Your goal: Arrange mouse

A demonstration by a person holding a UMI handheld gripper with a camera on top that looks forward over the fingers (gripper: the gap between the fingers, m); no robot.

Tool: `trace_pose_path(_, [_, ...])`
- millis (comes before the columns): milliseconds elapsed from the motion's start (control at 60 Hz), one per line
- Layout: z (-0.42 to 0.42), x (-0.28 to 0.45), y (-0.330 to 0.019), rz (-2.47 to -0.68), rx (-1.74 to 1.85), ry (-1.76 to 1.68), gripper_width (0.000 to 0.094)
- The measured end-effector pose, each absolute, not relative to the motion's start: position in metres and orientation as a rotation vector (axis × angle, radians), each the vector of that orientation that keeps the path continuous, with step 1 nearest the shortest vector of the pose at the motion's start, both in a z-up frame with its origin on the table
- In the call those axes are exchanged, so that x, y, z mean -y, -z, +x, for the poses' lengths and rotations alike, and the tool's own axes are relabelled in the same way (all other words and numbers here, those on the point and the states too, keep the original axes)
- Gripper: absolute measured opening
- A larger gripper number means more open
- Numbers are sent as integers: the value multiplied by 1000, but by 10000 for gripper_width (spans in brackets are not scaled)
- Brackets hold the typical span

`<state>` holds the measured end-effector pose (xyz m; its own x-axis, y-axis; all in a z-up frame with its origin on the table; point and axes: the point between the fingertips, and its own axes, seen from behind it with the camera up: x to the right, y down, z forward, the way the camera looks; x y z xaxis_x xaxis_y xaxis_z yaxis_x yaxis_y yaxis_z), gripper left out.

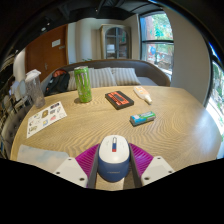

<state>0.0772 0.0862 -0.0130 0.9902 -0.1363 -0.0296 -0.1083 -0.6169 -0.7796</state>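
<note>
A white and blue computer mouse point(112, 156) sits between my gripper's point(112, 165) two fingers, close to the camera. The magenta pads point(87, 157) press against its left and right sides, so the gripper is shut on it. The mouse is over the near edge of a round wooden table point(100, 125); I cannot tell whether it touches the tabletop.
Farther back on the table stand a green can point(83, 84), a black and red flat box point(119, 98), a white object point(143, 95) and a teal object point(142, 118). A printed leaflet point(46, 117) lies at the left. A sofa point(110, 74) stands beyond the table.
</note>
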Motion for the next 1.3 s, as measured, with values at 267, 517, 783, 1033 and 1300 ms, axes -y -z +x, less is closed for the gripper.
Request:
trace_pose_path(267, [64,-62,-31,-2126,-228,109,407])
trace_pose_path(517, [-102,-5,-116,-1948,-59,-11,405])
trace_pose_path(783, [-153,8,-19,-2147,-60,-58,406])
trace_pose_path(1033, [-148,7,7,-2185,-112,-63,510])
trace_pose_path(1300, [-151,54,-26,-2125,-48,-160,842])
